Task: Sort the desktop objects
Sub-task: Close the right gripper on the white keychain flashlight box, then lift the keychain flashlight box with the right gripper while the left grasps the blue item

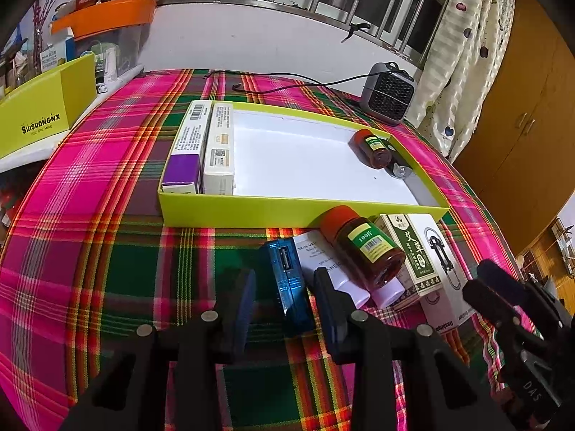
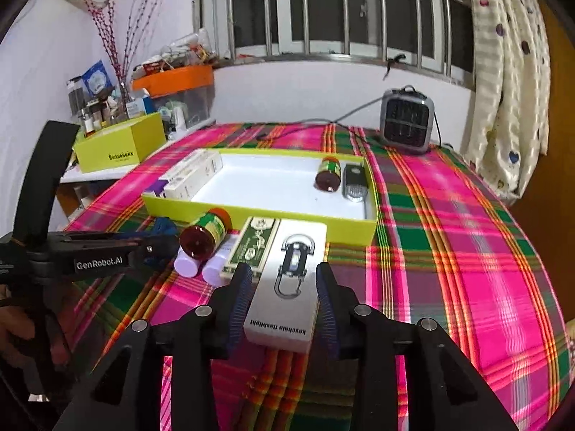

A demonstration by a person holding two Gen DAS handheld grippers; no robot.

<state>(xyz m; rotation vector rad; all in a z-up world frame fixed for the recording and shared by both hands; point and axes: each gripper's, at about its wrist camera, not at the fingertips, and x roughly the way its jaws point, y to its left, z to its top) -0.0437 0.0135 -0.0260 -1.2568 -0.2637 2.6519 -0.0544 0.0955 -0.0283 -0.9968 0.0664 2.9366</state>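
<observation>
We have the right gripper [image 2: 282, 300] parted astride the white cardboard keychain-flashlight box [image 2: 287, 280] lying on the plaid cloth, pads apparently clear; we should centre, clench squarely, then lift over the lime-green tray [image 2: 258, 215]; the left gripper [image 1: 284, 300] stands released around the blue device [image 1: 287, 280].

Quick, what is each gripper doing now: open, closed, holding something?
Left gripper: open, blue box between its fingers, not gripped.
Right gripper: open around the white box, not gripping.

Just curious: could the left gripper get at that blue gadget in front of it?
Probably yes. The left gripper is open, and the blue gadget lies between its fingers with nothing on top. The white tubes sit close against its right side, so that finger has little room.
</observation>
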